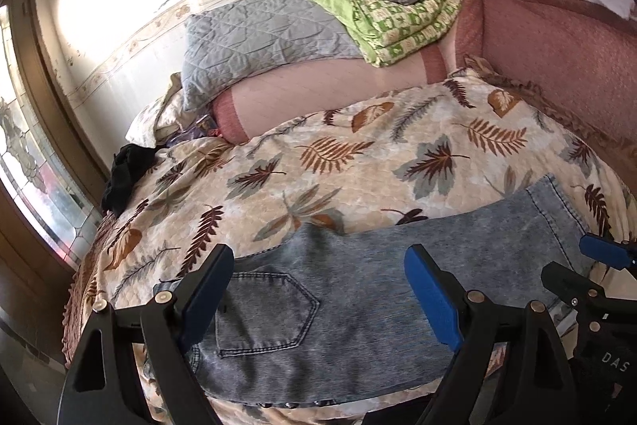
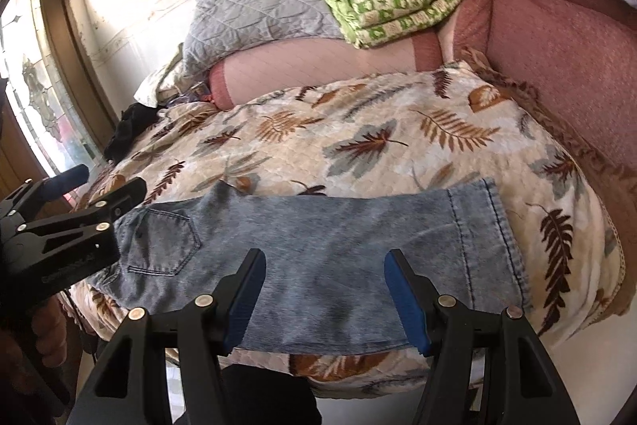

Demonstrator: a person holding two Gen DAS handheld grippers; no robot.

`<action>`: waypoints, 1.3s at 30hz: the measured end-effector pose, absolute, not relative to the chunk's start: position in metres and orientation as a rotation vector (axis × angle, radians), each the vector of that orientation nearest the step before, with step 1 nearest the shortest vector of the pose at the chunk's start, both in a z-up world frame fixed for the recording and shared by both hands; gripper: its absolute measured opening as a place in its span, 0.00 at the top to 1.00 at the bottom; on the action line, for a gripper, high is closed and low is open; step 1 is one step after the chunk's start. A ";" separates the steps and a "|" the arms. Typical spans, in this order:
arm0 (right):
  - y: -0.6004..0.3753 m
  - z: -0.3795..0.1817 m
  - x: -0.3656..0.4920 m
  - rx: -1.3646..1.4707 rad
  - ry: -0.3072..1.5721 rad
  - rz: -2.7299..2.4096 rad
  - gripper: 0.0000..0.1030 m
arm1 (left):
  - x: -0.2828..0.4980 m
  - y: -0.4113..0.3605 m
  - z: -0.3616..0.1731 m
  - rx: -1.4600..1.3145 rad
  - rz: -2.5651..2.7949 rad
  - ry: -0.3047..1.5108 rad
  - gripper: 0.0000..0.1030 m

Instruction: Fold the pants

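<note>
Light blue washed jeans [image 1: 358, 265] lie flat across the near edge of the bed, with the back pocket [image 1: 262, 313] up at the left and the hem [image 2: 493, 234] at the right. My left gripper [image 1: 318, 257] hovers open over the pocket end, with only denim showing between its blue pads. My right gripper [image 2: 326, 257] is open over the leg part of the jeans [image 2: 318, 245] and holds nothing. The right wrist view shows the left gripper [image 2: 109, 180] at the left, near the waist. The right gripper [image 1: 569, 259] shows at the right edge of the left wrist view.
A quilt with a leaf print [image 1: 338, 154] covers the bed. At the back lie a grey quilted pillow [image 1: 258, 34], a folded green blanket [image 1: 406, 14] and a pink bolster [image 1: 318, 94]. A black cloth [image 1: 127, 174] sits at the bed's left edge, by a window [image 1: 28, 166].
</note>
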State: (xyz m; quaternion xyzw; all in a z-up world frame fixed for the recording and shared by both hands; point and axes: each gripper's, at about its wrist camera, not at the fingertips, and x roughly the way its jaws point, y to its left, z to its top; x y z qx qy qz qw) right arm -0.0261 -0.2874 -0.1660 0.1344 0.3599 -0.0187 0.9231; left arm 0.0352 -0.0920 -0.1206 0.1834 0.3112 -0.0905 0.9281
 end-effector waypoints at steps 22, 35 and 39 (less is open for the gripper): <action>-0.308 -0.149 -0.062 0.299 0.694 -0.120 0.36 | 0.008 -0.106 -0.106 0.385 -0.244 0.591 0.15; -0.293 -0.138 -0.075 0.256 0.680 -0.100 0.36 | -0.002 -0.101 -0.100 0.402 -0.251 0.588 0.15; -0.322 -0.136 -0.089 0.278 0.662 -0.159 0.36 | 0.007 -0.098 -0.120 0.401 -0.248 0.682 0.15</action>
